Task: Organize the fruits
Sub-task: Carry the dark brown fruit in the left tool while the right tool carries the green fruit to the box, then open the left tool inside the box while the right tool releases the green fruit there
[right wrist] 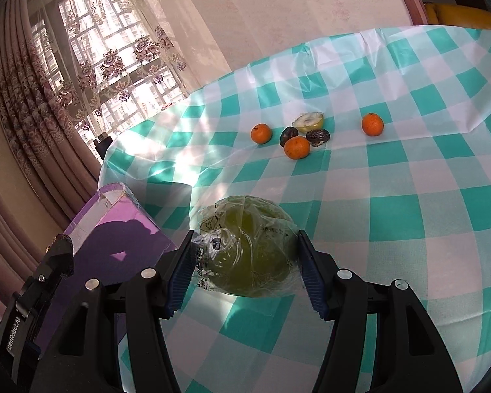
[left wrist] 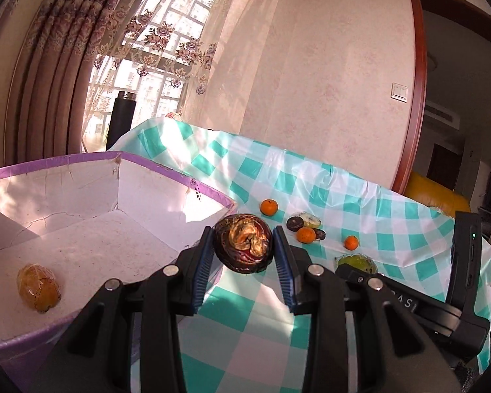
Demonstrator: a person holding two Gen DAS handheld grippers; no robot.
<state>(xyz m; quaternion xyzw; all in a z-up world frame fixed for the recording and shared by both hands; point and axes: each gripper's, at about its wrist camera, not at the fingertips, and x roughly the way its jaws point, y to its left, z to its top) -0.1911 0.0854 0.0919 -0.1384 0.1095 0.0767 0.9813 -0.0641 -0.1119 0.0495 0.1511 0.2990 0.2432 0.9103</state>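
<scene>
My left gripper (left wrist: 243, 245) is shut on a dark brown wrinkled fruit (left wrist: 243, 243), held above the table by the right rim of the purple-edged white box (left wrist: 167, 172). A yellow-brown wrapped fruit (left wrist: 38, 287) lies inside the box. My right gripper (right wrist: 245, 249) is shut on a green fruit wrapped in clear plastic (right wrist: 248, 245), just above the checked tablecloth (right wrist: 409, 180); it also shows in the left wrist view (left wrist: 356, 260). Three small oranges (right wrist: 261, 133) (right wrist: 297, 147) (right wrist: 372, 124), two dark fruits (right wrist: 317, 137) and a cut pale fruit (right wrist: 308, 121) lie further back.
The box's purple side (right wrist: 121, 229) stands left of my right gripper. A wall and curtained window (left wrist: 154, 49) are behind the table. A black cylinder (left wrist: 121, 114) stands at the table's far left corner. A doorway (left wrist: 458, 114) is at the right.
</scene>
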